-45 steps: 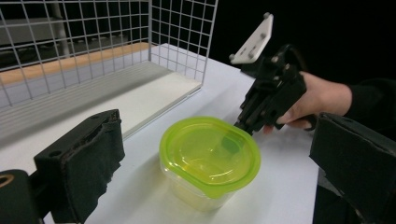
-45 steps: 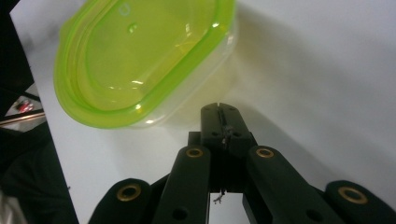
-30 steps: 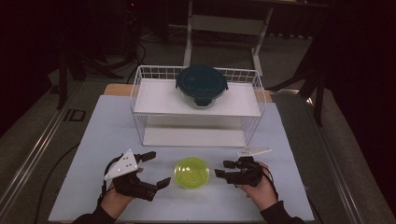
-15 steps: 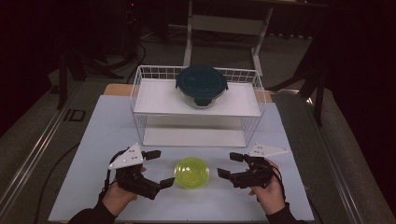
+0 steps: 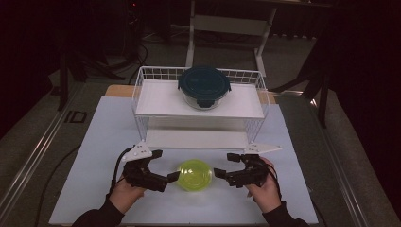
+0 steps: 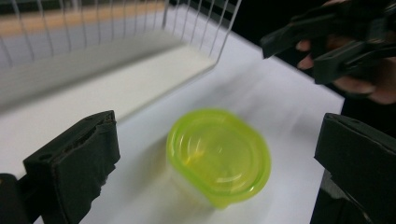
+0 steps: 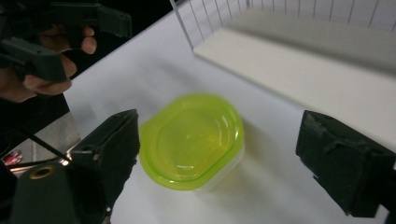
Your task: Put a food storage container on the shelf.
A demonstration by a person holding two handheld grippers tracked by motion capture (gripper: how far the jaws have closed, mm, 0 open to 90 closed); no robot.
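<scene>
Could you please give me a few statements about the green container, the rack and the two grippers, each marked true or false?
1. The green lidded container sits on the white table between the left gripper and the right gripper. True.
2. The left gripper is shut on the container. False: its jaws stand open, apart from it.
3. A dark-lidded glass container rests on the wire rack's upper shelf. True.
4. The green container lies inside the rack. False: it is on the table in front of the rack.
5. The right gripper's jaws are open. True.
</scene>
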